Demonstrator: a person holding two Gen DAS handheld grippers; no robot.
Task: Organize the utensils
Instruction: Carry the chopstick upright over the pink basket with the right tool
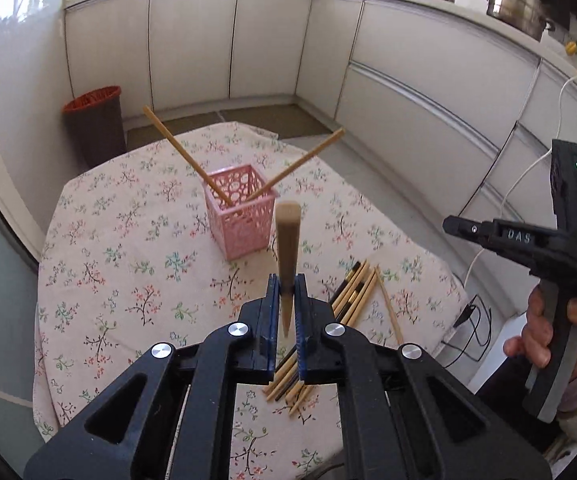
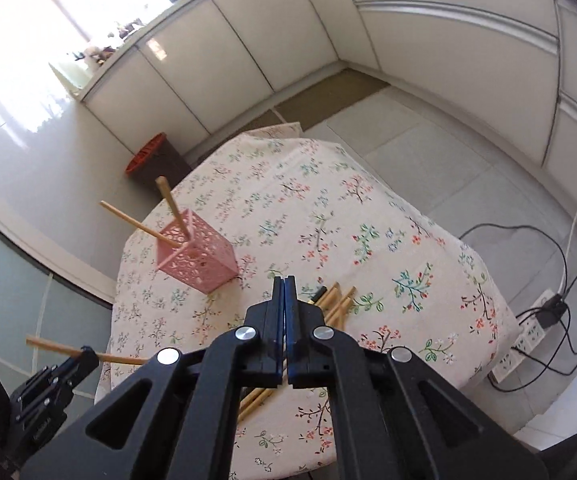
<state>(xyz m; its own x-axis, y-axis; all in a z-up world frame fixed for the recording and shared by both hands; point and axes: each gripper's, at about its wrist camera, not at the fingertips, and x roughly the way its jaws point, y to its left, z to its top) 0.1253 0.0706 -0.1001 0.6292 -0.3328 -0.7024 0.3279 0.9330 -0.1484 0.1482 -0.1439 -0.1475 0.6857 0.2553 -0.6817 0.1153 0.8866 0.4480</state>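
While my left fingers (image 1: pixel 287 292) pinch one wooden chopstick (image 1: pixel 287 248), my right fingers (image 2: pixel 284 292) are pressed together, empty. Two chopsticks (image 1: pixel 184 156) lean in the pink basket (image 1: pixel 240 216) on the worktop (image 1: pixel 128 240).

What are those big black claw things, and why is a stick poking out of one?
Those are grabbing tools, one in each of a person's hands, and each carries a camera looking along its two fingers. One picture comes from the left gripper, pinching a wooden chopstick. The other comes from the right gripper, shut with nothing in it. You can spot the person's hand holding it. On the flowery tablecloth stands a pink basket with two chopsticks already leaning inside, and a pile of chopsticks lies nearby, waiting.
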